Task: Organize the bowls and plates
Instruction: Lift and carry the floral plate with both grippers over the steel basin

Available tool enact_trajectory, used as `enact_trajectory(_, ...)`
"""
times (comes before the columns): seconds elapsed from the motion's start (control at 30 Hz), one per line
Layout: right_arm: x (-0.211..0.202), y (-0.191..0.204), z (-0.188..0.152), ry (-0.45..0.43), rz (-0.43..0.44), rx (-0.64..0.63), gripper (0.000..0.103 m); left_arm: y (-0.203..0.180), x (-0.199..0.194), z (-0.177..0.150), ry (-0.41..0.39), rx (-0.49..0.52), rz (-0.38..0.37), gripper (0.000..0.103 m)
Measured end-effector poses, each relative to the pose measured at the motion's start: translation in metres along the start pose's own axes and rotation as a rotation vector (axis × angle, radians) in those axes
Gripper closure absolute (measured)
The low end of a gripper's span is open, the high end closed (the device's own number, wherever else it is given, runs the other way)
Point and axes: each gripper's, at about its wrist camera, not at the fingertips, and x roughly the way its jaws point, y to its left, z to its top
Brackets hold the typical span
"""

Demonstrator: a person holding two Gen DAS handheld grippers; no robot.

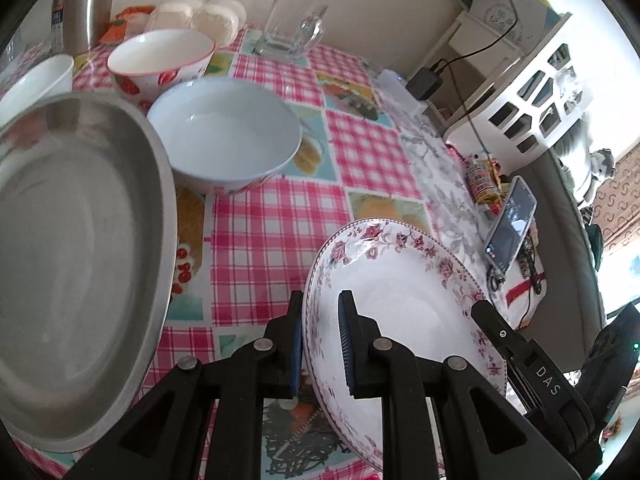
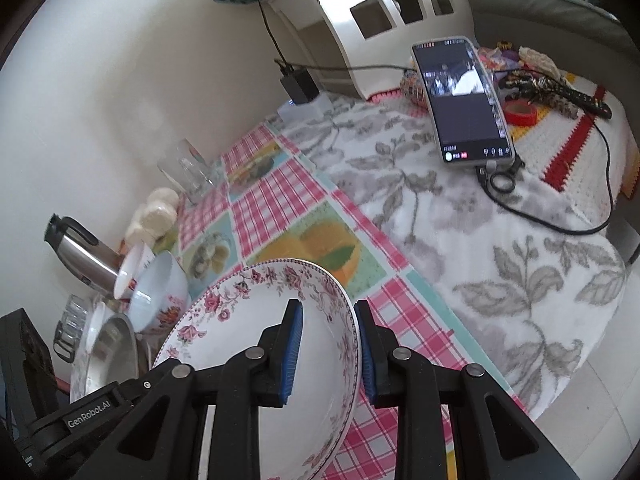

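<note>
Lettering comes first: "GenRobot.AI" runs in white along the black body of the left tool (image 2: 86, 410) as the right wrist view shows it, and "DAS" is printed on the right tool (image 1: 546, 376) in the left wrist view. Both tools grip the same floral plate (image 1: 404, 312), a white deep plate with pink flowers round its rim. The left tool (image 1: 320, 344) pinches the plate's left rim between blue pads, one finger outside and one inside the dish. The right tool (image 2: 330, 354) clamps the opposite rim in the same way, one pad inside and one outside. The plate tilts and sits above the pink checked tabletop (image 1: 272, 216). Just left of the left tool lies a large steel dish (image 1: 76, 264). Beyond it stands a pale blue bowl (image 1: 224, 136), then a white bowl with strawberries (image 1: 160, 60) and a steel kettle (image 1: 84, 4). Farther right, a phone (image 2: 462, 100) leans upright on a leaf-patterned cloth (image 2: 500, 264); its small screen text is unreadable.
</note>
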Motion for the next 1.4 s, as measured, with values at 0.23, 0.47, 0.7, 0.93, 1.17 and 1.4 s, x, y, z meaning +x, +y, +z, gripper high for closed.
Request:
enact_trajectory(0.23,-0.013,0.007,0.002,-0.054,0.021,-0.010,0.075,-0.005,-0.021,0.006,-0.046,0.020,-0.015,0.086)
enact_trajectory(0.47,-0.015,0.021,-0.001,-0.064,0.025,-0.035,0.075,0.004,-0.036,0.014,-0.068,0.008,-0.033,0.086)
enact_trajectory(0.7,-0.014,0.040,-0.004,-0.070,0.042,-0.036,0.075,0.019,-0.055,0.023,-0.097,0.010,-0.042,0.086)
enact_trajectory(0.93,-0.010,0.076,-0.013,-0.061,0.058,-0.086,0.075,0.049,-0.073,0.032,-0.123,-0.026,-0.037,0.086)
enact_trajectory(1.17,-0.002,0.109,-0.024,-0.042,0.080,-0.121,0.075,0.081,-0.089,0.040,-0.142,-0.056,-0.026,0.086)
enact_trajectory(1.4,0.011,0.140,-0.038,-0.016,0.093,-0.160,0.075,0.113,-0.102,0.045,-0.159,-0.095,-0.018,0.086)
